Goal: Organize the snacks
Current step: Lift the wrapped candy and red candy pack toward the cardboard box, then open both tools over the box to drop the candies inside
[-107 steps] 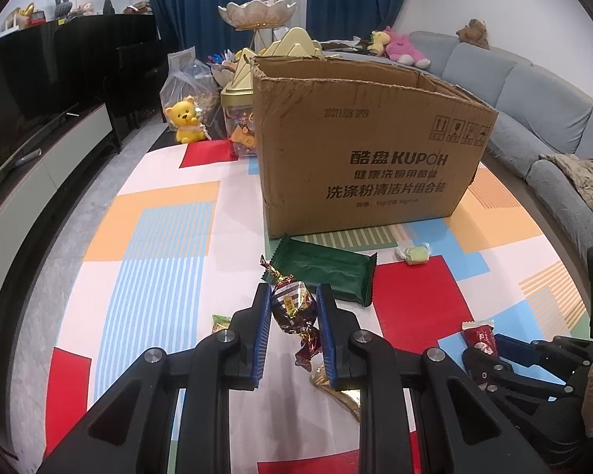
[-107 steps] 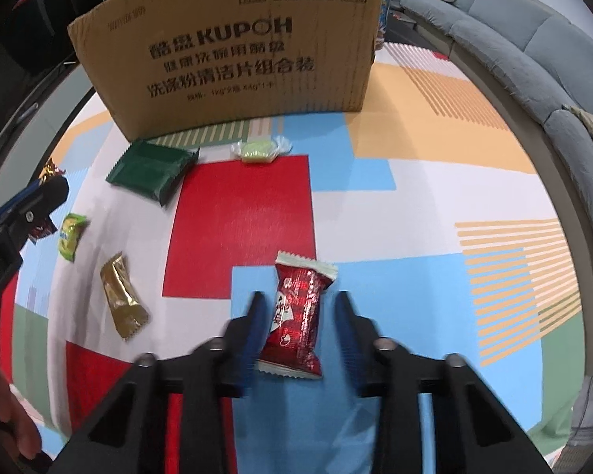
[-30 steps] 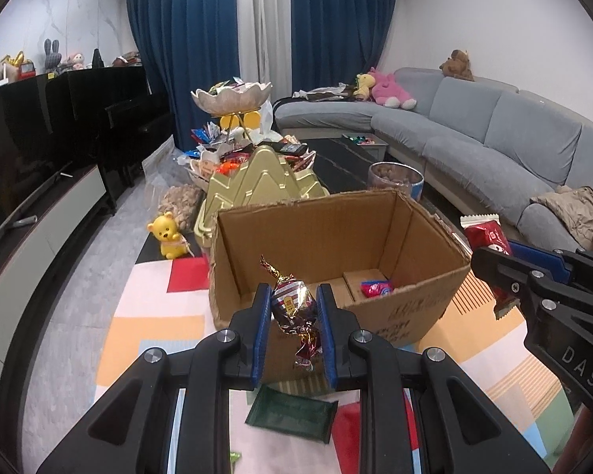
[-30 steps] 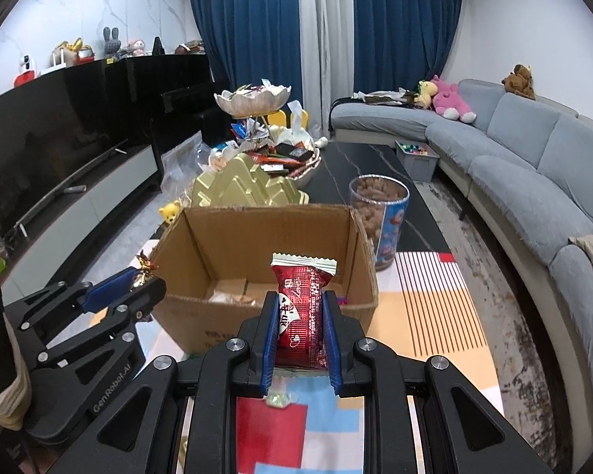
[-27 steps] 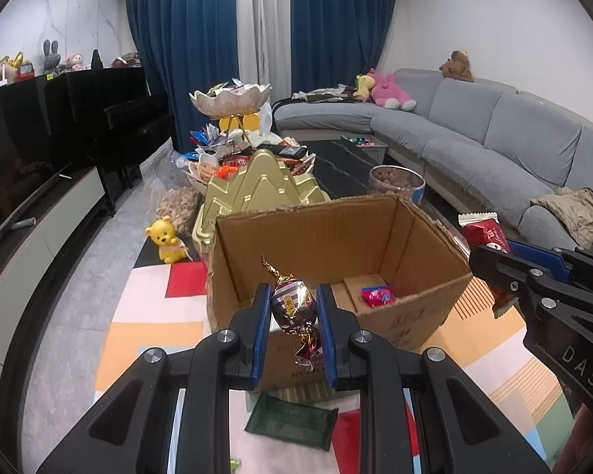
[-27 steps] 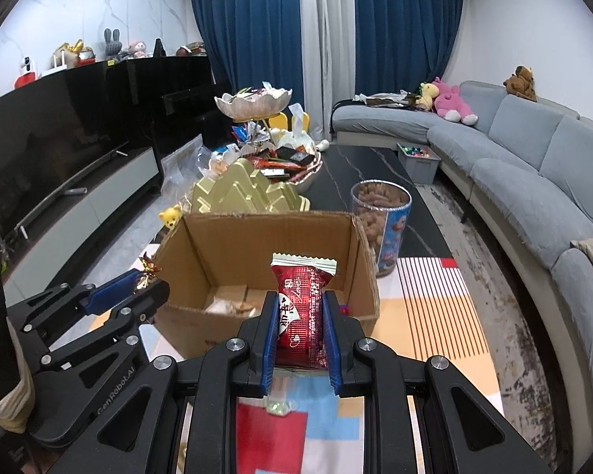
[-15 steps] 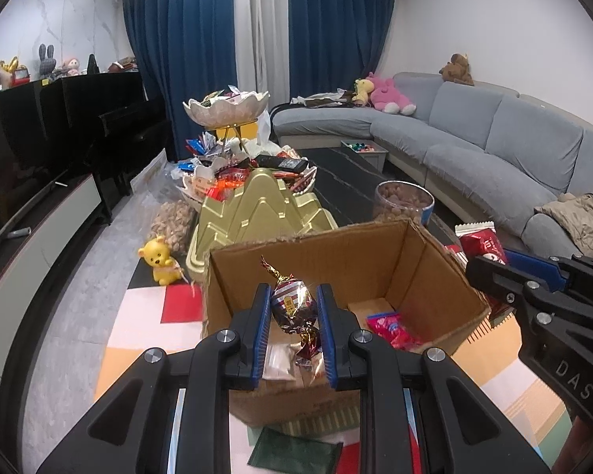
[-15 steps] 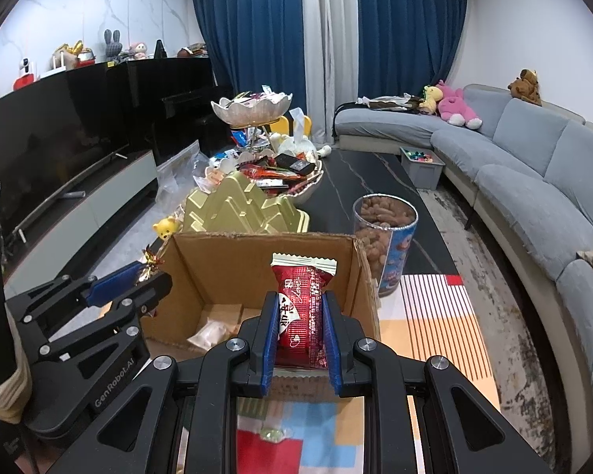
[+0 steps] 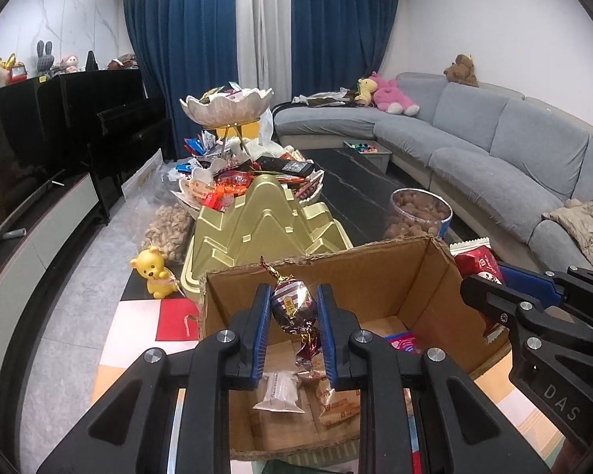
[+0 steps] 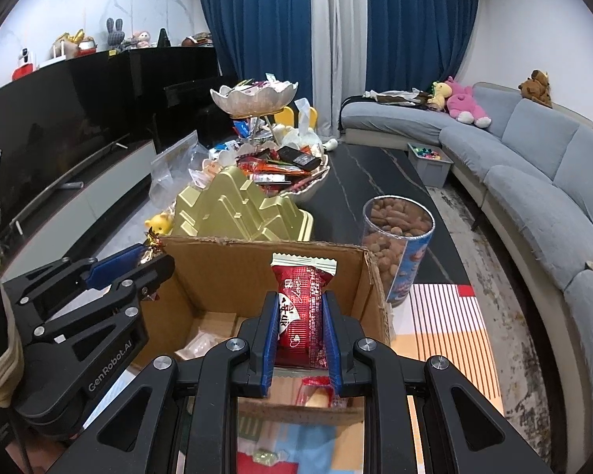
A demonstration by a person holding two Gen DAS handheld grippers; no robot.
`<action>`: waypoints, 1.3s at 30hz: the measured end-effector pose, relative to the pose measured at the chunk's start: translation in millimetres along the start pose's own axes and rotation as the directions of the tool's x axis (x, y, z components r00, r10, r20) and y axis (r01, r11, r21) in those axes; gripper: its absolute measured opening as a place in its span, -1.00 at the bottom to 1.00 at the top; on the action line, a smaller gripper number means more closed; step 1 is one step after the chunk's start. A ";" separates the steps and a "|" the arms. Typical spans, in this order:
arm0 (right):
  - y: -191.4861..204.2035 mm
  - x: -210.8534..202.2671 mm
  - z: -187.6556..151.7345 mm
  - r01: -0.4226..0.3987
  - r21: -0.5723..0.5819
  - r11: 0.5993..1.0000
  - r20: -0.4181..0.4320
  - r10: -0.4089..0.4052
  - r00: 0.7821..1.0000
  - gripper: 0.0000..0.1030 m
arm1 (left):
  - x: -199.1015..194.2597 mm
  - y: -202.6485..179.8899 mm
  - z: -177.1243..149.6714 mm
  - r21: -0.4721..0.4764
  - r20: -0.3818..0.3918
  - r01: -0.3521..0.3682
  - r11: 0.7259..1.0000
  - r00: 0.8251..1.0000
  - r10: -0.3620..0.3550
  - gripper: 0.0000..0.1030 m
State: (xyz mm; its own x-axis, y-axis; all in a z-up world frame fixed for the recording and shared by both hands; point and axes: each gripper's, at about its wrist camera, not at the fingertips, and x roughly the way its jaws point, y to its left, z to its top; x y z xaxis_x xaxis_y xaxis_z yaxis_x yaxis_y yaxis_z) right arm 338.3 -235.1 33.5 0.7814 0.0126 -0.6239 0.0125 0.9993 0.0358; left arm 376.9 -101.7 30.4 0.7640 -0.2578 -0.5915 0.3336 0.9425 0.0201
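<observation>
Both tongs hover over the open brown cardboard box point(image 9: 375, 276) (drop-off step): left tongs point(image 9: 292, 330) clamp a foil-wrapped twisted candy point(image 9: 290, 304), right tongs point(image 10: 300, 335) clamp a red snack packet point(image 10: 302, 308); next, release both inside

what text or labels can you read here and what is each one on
"DAS": body of the black right gripper, shut on a red snack packet.
"GenRobot.AI": body of the black left gripper.
Red snack packet's print: too distorted to read.
Orange packets in the brown cardboard box: too small.
</observation>
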 end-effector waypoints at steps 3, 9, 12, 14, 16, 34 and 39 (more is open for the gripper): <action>0.8 4.8 0.5 -0.001 -0.004 1.000 -0.007 0.001 1.000 -0.56 | 4.0 0.9 -1.4 -0.001 -0.009 0.003 1.000 1.000 -0.003 -0.53; 1.8 9.2 -0.4 0.004 -0.022 1.000 -0.015 -0.004 1.000 -0.55 | 7.0 1.9 -4.3 0.003 -0.008 0.002 1.000 1.000 -0.002 -0.53; 2.5 7.4 -0.1 0.011 -0.031 0.999 -0.006 -0.011 1.000 -0.53 | 5.5 2.3 -5.1 0.006 -0.004 0.003 1.000 1.000 -0.003 -0.40; 3.1 5.6 0.5 0.015 -0.034 0.999 -0.001 -0.015 1.000 -0.36 | 2.6 2.5 -5.4 0.009 0.005 -0.002 1.000 1.000 0.002 -0.30; 2.8 0.6 1.6 0.029 -0.033 0.999 0.019 -0.029 0.999 0.19 | -0.4 3.3 -5.4 0.011 0.012 -0.009 1.000 1.000 0.009 -0.15; 13.1 -31.7 1.7 0.100 -0.031 0.994 0.071 -0.098 0.993 0.64 | -43.5 17.4 -10.4 0.002 0.053 -0.096 0.995 0.994 0.095 0.76; 21.3 -43.7 1.6 0.100 -0.031 0.995 0.087 -0.097 0.992 0.64 | -59.2 23.6 -14.7 -0.003 0.061 -0.104 0.995 0.993 0.104 0.79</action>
State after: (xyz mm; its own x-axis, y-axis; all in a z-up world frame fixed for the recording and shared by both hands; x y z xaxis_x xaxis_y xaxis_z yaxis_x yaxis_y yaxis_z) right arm 305.4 -214.4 62.7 0.8279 -0.0871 -0.5541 0.0707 0.9962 -0.0509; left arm 331.4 -61.1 54.0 0.8266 -0.1711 -0.5362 0.2511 0.9647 0.0793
